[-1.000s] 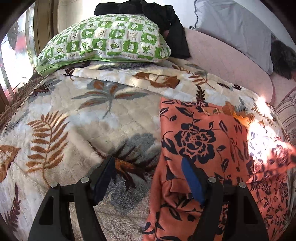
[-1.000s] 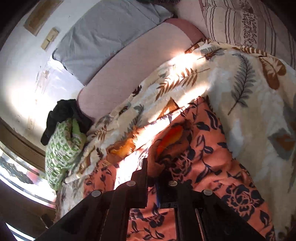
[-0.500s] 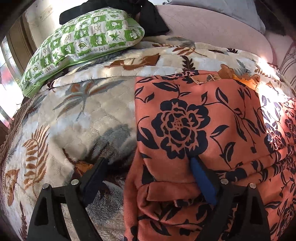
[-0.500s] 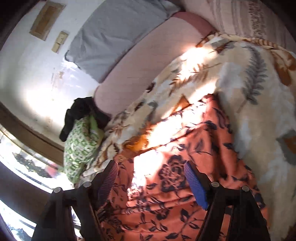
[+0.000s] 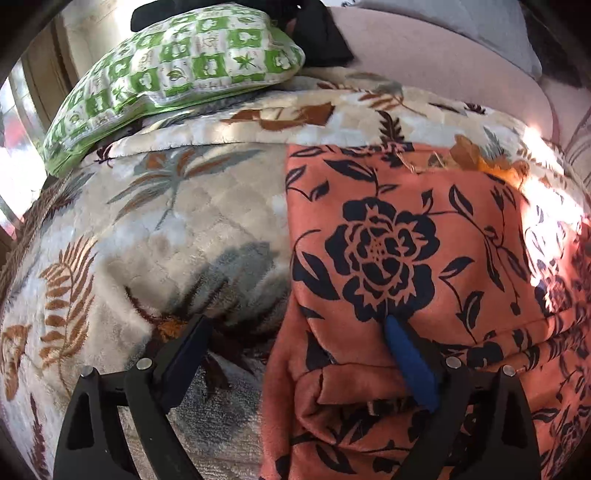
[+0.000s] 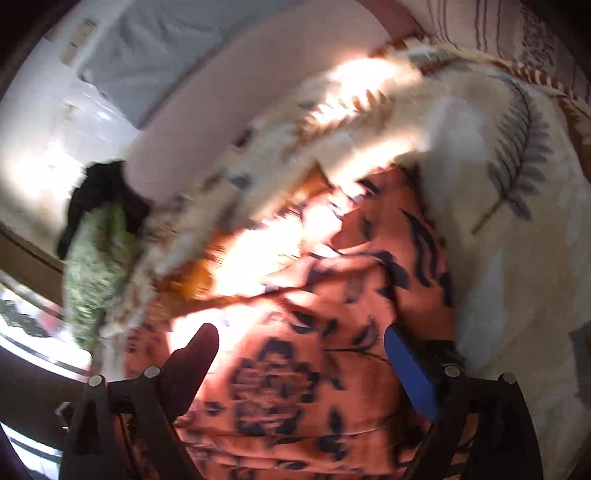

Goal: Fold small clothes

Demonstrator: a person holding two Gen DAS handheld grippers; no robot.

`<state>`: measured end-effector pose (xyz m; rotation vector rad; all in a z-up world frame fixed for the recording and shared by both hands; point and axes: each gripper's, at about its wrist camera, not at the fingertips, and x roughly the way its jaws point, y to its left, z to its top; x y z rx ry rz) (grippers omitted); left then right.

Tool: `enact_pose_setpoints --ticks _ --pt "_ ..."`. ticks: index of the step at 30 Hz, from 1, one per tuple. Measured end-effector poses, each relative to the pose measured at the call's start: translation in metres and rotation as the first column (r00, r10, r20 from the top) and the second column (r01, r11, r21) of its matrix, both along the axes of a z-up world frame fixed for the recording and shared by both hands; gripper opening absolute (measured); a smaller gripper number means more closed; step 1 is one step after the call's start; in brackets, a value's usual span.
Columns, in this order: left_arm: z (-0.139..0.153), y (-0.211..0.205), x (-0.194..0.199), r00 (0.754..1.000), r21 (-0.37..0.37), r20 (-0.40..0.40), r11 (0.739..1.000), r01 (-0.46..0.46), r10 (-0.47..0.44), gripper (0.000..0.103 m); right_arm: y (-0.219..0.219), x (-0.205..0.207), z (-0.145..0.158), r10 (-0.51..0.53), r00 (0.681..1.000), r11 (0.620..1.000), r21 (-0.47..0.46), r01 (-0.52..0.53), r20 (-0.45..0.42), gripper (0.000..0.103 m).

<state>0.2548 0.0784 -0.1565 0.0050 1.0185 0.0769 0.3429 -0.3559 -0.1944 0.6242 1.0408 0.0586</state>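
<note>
An orange garment with a dark blue flower print lies folded on a leaf-patterned blanket. My left gripper is open low over the garment's left edge; its right blue pad rests on the cloth, its left finger is over the blanket. In the right wrist view the same garment fills the bottom middle, blurred by motion. My right gripper is open and empty just above it.
A green-and-white checked pillow lies at the back left with black clothing behind it. A pink mattress edge and a grey pillow lie at the back. A striped cushion is at the far right.
My right gripper has opened and let go of the garment fold, then moved closer over the cloth. My left gripper has stayed open and shifted slightly along the garment's left edge.
</note>
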Motion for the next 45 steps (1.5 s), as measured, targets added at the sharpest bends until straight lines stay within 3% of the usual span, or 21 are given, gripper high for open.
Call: enact_pose_setpoints --ticks 2,6,12,17,21,24,28,31,35,36,39,40,45 --pt "0.014 0.009 -0.005 1.000 -0.055 0.004 0.998 -0.010 0.010 0.095 -0.008 -0.012 0.011 -0.049 0.997 0.998 0.039 0.047 0.063 0.089" --pt "0.036 0.022 -0.034 0.998 -0.071 0.059 0.997 -0.006 0.010 0.095 0.009 -0.035 0.051 -0.014 0.988 0.999 0.052 0.006 0.156 0.090" --pt "0.053 0.060 -0.132 0.997 -0.226 0.081 0.974 0.005 0.013 0.095 0.009 -0.119 0.074 0.065 0.970 0.996 0.039 -0.076 0.234 0.090" --pt "0.031 0.080 -0.211 1.000 -0.377 -0.012 0.926 -0.018 0.015 0.095 -0.029 -0.215 0.064 0.105 0.981 0.994 -0.012 -0.104 0.164 0.090" --pt "0.019 0.070 -0.244 0.998 -0.399 -0.049 0.917 0.018 -0.041 0.095 -0.058 -0.264 0.040 0.174 0.982 0.980 0.082 -0.180 0.069 0.090" --pt "0.013 0.062 -0.251 0.995 -0.429 -0.075 0.903 0.024 -0.062 0.095 -0.070 -0.285 0.027 0.196 0.980 0.976 0.088 -0.197 0.026 0.090" --pt "0.004 0.058 -0.259 0.992 -0.432 -0.115 0.902 -0.005 -0.050 0.094 -0.077 -0.297 0.002 0.207 0.978 0.964 0.179 -0.198 -0.037 0.090" --pt "0.010 0.058 -0.268 0.994 -0.458 -0.091 0.889 0.009 -0.057 0.094 -0.071 -0.308 -0.006 0.221 0.972 0.966 0.153 -0.207 -0.078 0.089" --pt "0.005 0.057 -0.274 0.991 -0.448 -0.119 0.894 0.000 -0.060 0.094 -0.067 -0.316 -0.008 0.238 0.968 0.964 0.141 -0.225 -0.082 0.088" --pt "0.005 0.058 -0.275 0.990 -0.446 -0.128 0.895 -0.009 -0.054 0.094 -0.066 -0.316 -0.008 0.241 0.967 0.964 0.140 -0.227 -0.087 0.086" --pt "0.006 0.059 -0.282 0.993 -0.455 -0.110 0.891 -0.006 -0.050 0.094 -0.061 -0.319 -0.007 0.257 0.962 0.957 0.159 -0.241 -0.089 0.049" --pt "0.006 0.060 -0.283 0.993 -0.448 -0.113 0.894 -0.010 -0.045 0.094 -0.061 -0.320 -0.007 0.257 0.962 0.958 0.153 -0.242 -0.090 0.044" --pt "-0.005 0.060 -0.284 0.986 -0.449 -0.160 0.893 -0.032 -0.045 0.093 -0.058 -0.323 -0.009 0.258 0.963 0.956 0.164 -0.243 -0.081 0.045"
